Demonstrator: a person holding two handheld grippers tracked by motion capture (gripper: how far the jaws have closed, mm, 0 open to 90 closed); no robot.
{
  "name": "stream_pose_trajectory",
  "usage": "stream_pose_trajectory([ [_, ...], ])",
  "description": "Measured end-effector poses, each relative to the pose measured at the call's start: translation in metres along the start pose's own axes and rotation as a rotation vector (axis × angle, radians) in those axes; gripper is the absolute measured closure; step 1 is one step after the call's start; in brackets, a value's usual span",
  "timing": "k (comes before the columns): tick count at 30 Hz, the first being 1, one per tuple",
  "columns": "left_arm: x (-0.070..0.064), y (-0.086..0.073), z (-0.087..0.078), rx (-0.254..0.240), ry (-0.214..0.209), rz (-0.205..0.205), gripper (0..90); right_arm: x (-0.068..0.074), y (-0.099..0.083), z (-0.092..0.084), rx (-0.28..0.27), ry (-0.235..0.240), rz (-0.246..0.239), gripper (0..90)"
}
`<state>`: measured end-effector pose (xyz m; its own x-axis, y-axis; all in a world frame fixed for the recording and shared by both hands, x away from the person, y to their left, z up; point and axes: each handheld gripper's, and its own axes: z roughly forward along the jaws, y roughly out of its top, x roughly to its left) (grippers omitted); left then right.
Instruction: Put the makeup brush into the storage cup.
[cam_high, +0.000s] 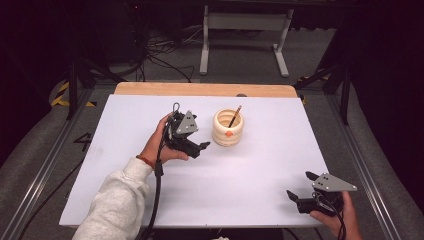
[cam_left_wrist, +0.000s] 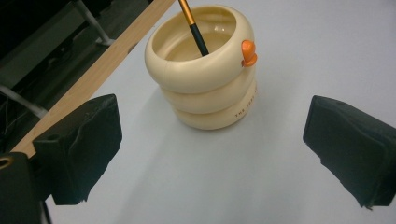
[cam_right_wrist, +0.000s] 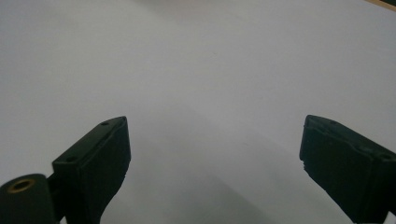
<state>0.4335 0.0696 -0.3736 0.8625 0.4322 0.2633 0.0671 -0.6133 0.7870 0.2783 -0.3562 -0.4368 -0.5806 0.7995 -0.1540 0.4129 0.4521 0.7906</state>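
High view, counter: a white sheet covers most of the top, and a strip of bare wood shows along the far edge.
Person's left sleeve: pale grey, entering from the bottom left, with a reddish band at the wrist.
Left gripper: held just left of the cream holder, its jaws pointing toward the holder's base; the grey three-cornered plate sits on top.
Left gripper state: jaws spread wide with nothing between them (in the left gripper view the two black pads stand far apart at the frame's sides, and the holder sits beyond them, not touched).
Right gripper: near the counter's near right corner, well apart from the holder, over bare white surface.
Right gripper state: jaws wide apart and holding nothing (the right gripper view shows plain white counter between them).
Cream holder: a ribbed, ring-stacked pot, upright near the middle of the counter, toward the far side.
Pencil: standing tilted inside the holder, with its orange upper end leaning out over the rim.
Orange knob: a small piece on the holder's top ring, on its outer side.
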Motion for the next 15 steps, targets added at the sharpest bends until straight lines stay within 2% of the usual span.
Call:
stream_pose_trajectory([
  [8,-0.002,-0.004,-0.008,0.017,0.025,0.013,5.2,0.001,0.001,-0.001,-0.002,-0.001,-0.002,9.5],
  [15,-0.003,-0.010,-0.016,0.006,0.021,0.018,3.9,0.001,0.001,-0.001,-0.002,0.000,-0.004,9.4],
])
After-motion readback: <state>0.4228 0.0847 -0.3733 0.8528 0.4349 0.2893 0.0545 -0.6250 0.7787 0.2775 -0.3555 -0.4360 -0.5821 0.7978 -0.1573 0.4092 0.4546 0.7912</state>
